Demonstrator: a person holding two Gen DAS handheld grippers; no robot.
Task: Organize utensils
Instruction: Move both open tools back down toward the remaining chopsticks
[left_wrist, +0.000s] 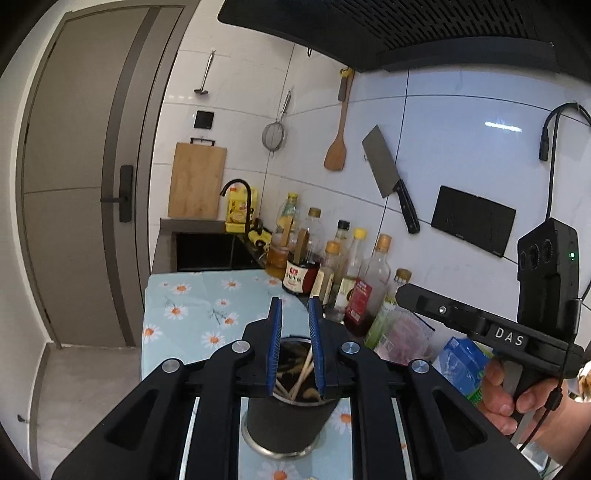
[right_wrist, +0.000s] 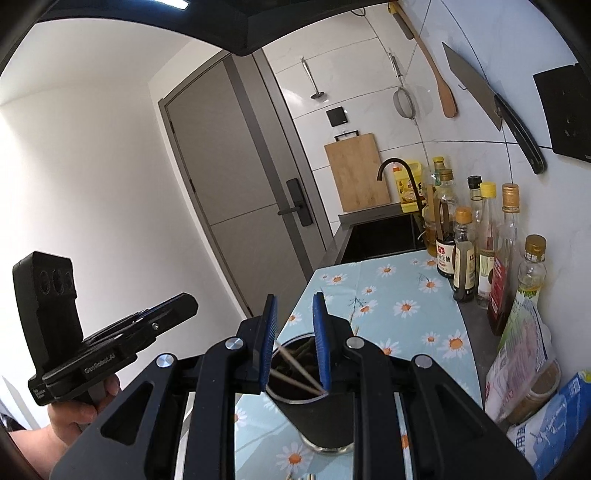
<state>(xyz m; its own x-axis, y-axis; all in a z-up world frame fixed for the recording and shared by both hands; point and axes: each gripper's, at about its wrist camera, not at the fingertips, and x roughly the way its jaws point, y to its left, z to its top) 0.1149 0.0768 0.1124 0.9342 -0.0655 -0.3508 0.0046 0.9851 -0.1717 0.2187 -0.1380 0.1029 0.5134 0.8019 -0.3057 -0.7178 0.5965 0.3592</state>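
Two hand-held grippers, both yours, hover over one black utensil cup (left_wrist: 284, 421) on the surface (left_wrist: 192, 317), which wears a light blue daisy cloth. Left hand-held gripper (left_wrist: 295, 343): blue pads stand a narrow gap apart, nothing pinched between them, and they sit just above the cup's rim. Looking through that gap you see pale chopsticks (left_wrist: 301, 373) leaning inside the cup, with darker utensils I can't name. The cup rests on a shiny metal base (left_wrist: 258, 443).

Right hand-held gripper (right_wrist: 295, 339): the same story, a narrow gap, pads clear of everything, parked over the cup's mouth. From this camera the chopsticks (right_wrist: 295, 369) slant across the opening, below the pads, not gripped. A few pale stick ends (right_wrist: 303, 476) lie on the cloth at the bottom edge, too small to tell.

Your right hand (left_wrist: 524, 391) shows in the left view wrapped round the gripper handle; your left hand (right_wrist: 70, 417) shows in the right view doing the same.

Behind the cup, a row of sauce and oil bottles (right_wrist: 465, 258) lines the tiled wall. On the wall hang a cleaver (left_wrist: 388, 177), a wooden spatula (left_wrist: 338, 144), a mesh strainer (left_wrist: 274, 134) and a bamboo cutting board (left_wrist: 195, 181). A black tap (left_wrist: 240, 192) curves over the dark sink (left_wrist: 210, 251) at the far end. Grey door (left_wrist: 74, 184) on the left, shut.
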